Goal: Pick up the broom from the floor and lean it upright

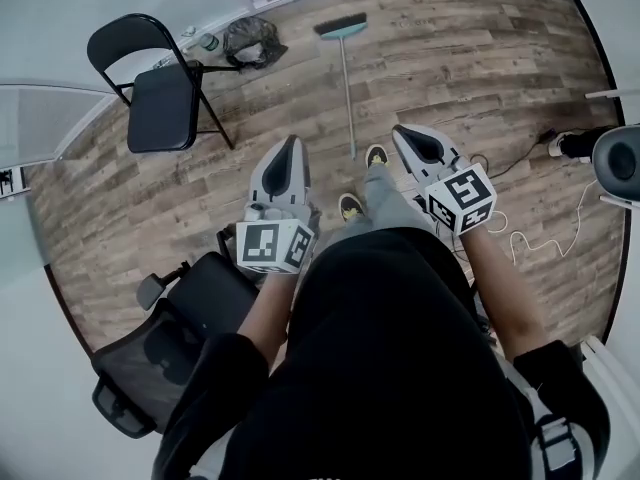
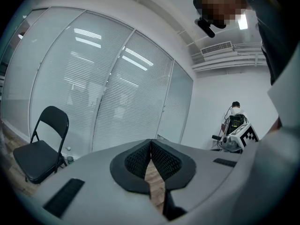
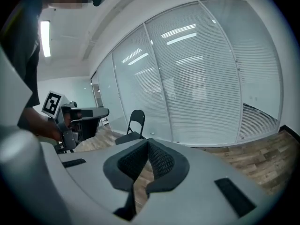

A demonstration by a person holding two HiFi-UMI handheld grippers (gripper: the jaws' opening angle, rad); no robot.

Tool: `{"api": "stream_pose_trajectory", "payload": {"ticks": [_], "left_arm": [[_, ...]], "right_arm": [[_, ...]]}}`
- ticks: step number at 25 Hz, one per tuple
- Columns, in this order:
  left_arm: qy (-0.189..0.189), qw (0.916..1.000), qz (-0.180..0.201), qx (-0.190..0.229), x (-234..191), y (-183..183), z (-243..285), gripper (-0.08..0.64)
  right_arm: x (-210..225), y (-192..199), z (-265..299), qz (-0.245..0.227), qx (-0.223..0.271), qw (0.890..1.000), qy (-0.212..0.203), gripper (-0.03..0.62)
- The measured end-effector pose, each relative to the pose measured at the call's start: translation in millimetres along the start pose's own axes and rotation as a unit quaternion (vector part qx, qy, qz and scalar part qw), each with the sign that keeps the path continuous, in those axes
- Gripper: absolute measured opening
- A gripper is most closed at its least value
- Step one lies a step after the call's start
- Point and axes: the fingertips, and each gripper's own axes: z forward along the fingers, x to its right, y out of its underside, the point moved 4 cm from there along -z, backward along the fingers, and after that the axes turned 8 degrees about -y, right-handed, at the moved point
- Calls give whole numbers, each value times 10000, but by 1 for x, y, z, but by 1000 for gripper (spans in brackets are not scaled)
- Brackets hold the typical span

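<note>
My left hand-held gripper (image 1: 291, 144) and right hand-held gripper (image 1: 402, 131) are both pressed together, empty, and the broom (image 1: 346, 78) lies flat on the floor (image 1: 450, 58) ahead, so reaching it unopened may just roll its handle away.

Head view steeply down onto wooden floor (image 1: 450, 58), gripper views close behind own fingers (image 2: 136, 161), facing almost level toward glass wall (image 2: 117, 93), black folding chair (image 1: 160, 103) shared by all three

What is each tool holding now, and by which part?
Nothing. The left tool and the right tool are both shut and empty; the broom lies on the floor, untouched.
</note>
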Motion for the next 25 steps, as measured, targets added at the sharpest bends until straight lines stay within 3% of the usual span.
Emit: {"api": "stream_pose_trajectory", "payload": {"ticks": [5, 14, 20, 25], "left_arm": [[64, 9999, 93, -114, 12, -8, 48, 20], [178, 9984, 378, -369, 38, -16, 127, 20], [-47, 9977, 350, -576, 37, -8, 156, 20], [-286, 9972, 238, -654, 18, -3, 165, 20]], "right_arm": [[48, -15, 9, 152, -14, 9989, -435, 14], [137, -39, 4, -297, -237, 9943, -992, 14], [157, -24, 25, -523, -562, 9879, -1346, 14], [144, 0, 56, -942, -1230, 9729, -1719, 14]]}}
